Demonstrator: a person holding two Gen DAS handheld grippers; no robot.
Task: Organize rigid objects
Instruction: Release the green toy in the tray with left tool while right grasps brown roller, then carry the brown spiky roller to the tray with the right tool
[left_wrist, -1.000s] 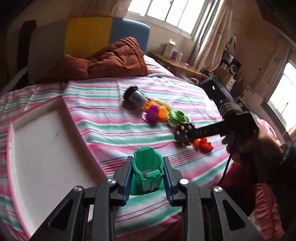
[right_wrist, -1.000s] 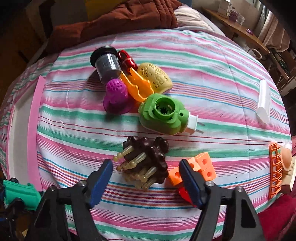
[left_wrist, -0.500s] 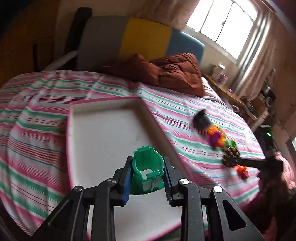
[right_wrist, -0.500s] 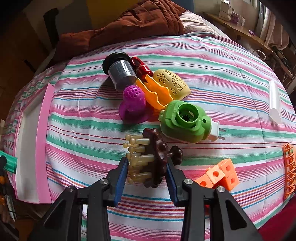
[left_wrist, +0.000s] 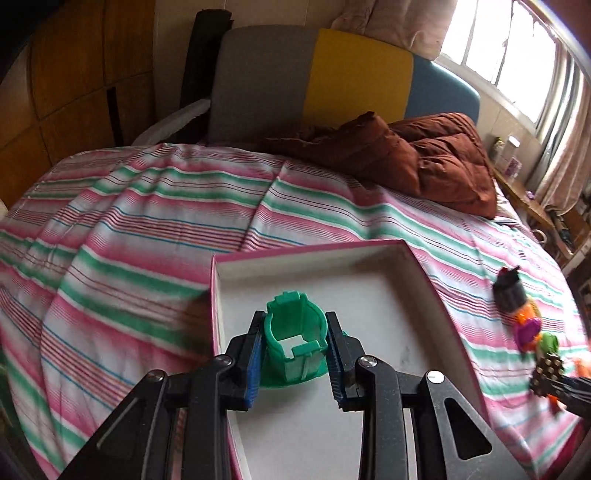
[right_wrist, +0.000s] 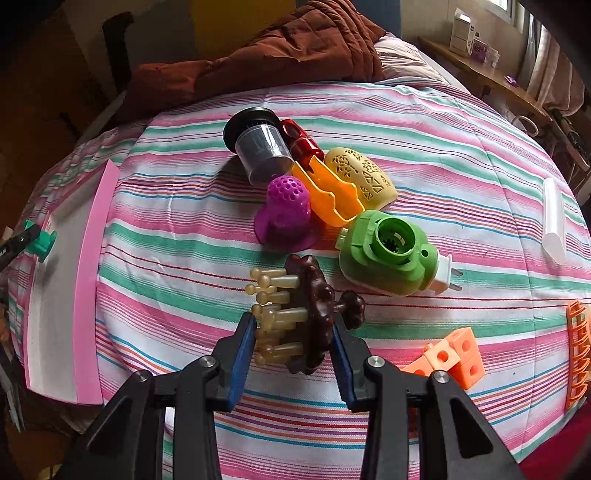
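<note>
The left gripper (left_wrist: 295, 354) is clamped on a green plastic holder (left_wrist: 295, 341), its blue pads pressed against both sides. It hangs tilted down over a shallow white tray with a pink rim (left_wrist: 436, 295), which lies on the striped bed cover (left_wrist: 147, 240). The holder sits over the near part of the tray floor; I cannot tell whether its base touches the floor. Far off to that gripper's right, the other toys lie in a small cluster on the bed.

The right gripper (right_wrist: 293, 350) points steeply down and has a brown scalp massager (right_wrist: 314, 314) with pale knobbed prongs pinched between its pads, the prongs sticking out to its left. Just beyond it lie a purple perforated cap (right_wrist: 286, 206) and a green plug-in device (right_wrist: 384, 251) with white prongs. Farther ahead are an orange clip (right_wrist: 328, 192), a cream patterned shell (right_wrist: 360, 173), a red tube (right_wrist: 301, 142) and a dark jar (right_wrist: 258, 147) on its side, all touching or nearly so. To the right of the gripper sit joined orange cubes (right_wrist: 454, 354), with an orange rack (right_wrist: 578, 350) at the bed's edge and a white tube (right_wrist: 553, 218) farther out. The tray is well off to its left, with the green holder showing over it.
</note>
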